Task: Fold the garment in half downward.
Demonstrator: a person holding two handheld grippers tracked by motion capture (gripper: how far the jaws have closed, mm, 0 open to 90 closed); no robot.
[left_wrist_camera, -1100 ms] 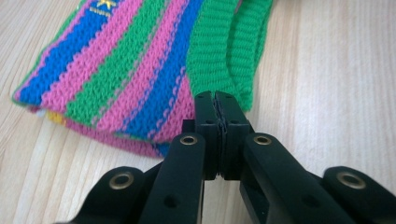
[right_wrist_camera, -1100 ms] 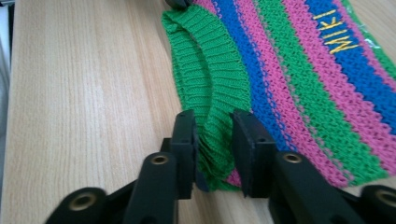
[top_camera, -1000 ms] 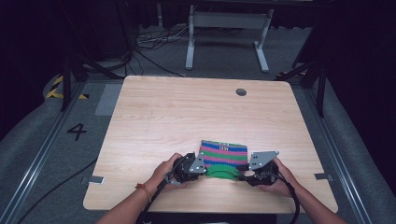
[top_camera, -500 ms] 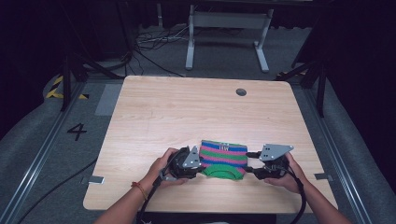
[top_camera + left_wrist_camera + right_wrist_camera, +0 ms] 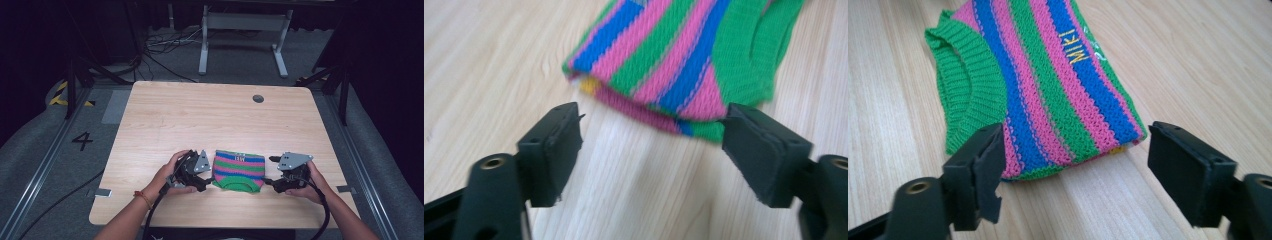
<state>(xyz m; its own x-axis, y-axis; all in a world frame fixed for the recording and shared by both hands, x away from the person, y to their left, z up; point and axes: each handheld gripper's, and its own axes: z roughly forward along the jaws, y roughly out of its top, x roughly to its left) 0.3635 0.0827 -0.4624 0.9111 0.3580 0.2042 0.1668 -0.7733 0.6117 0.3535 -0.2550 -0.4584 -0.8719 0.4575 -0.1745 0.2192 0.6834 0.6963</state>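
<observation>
Folded striped sweater [image 5: 239, 170] is lying flat on the table [image 5: 200, 120] near the 6 o'clock edge; it looks soft, light and floppy, best pinched at a folded edge. Left gripper [image 5: 651, 145] at 9 o'clock and right gripper [image 5: 1073, 150] at 3 o'clock are flanking it, fingers [image 5: 975, 175] gaping wide, holding nothing, the knit just beyond their tips.

Light wooden table [image 5: 200, 120] on grey floor [image 5: 45, 155], white metal stand [image 5: 245, 30] behind, dark surroundings
</observation>
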